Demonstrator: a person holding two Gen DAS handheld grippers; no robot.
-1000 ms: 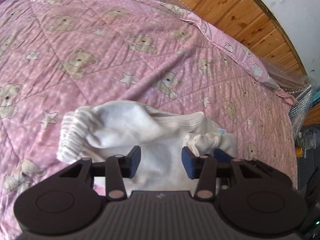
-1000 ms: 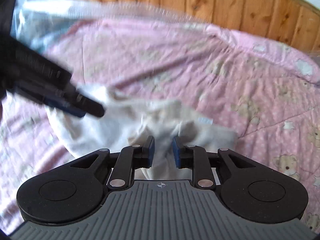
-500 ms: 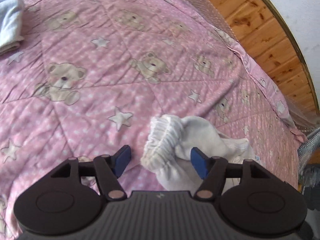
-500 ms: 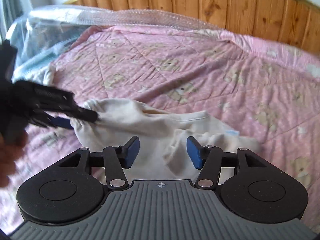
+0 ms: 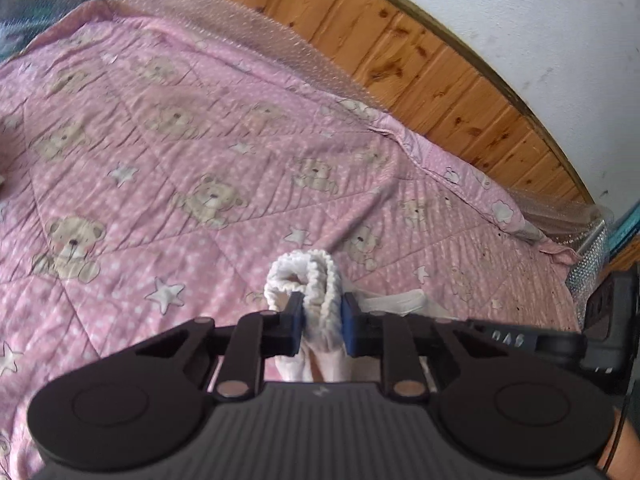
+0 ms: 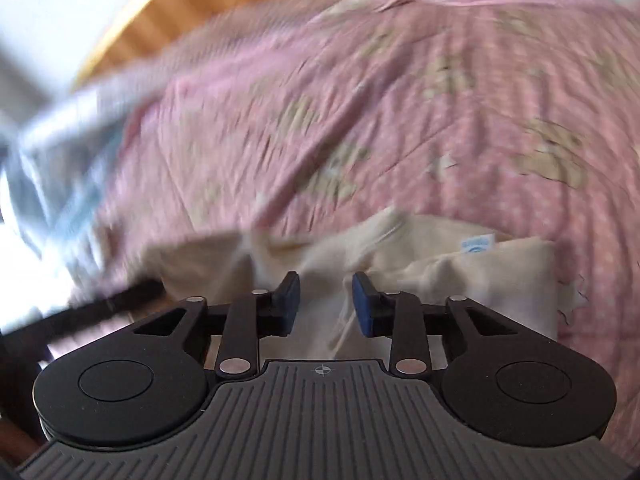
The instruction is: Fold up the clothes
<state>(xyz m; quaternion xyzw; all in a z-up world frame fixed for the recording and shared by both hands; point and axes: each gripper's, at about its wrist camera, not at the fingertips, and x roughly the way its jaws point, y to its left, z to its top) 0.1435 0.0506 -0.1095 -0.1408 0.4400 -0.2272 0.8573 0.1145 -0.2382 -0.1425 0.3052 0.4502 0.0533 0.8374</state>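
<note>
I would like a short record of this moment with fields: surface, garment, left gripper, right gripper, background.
surface: pink quilt with bear and star print
garment: cream garment, partly spread on the quilt
left gripper: left gripper shut on the ribbed cuff
right gripper: right gripper open, over the garment; contact cannot be told, view blurred
background: wooden panelling under a white wall

Blue print on the garment's tag point(image 6: 476, 243) is too blurred to read

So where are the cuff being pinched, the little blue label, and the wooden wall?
cuff point(image 5: 316, 280), left wrist view, ribbed rolled edge
blue label point(image 6: 476, 243), right wrist view, its middle
wooden wall point(image 5: 360, 32), left wrist view, a plank
</note>
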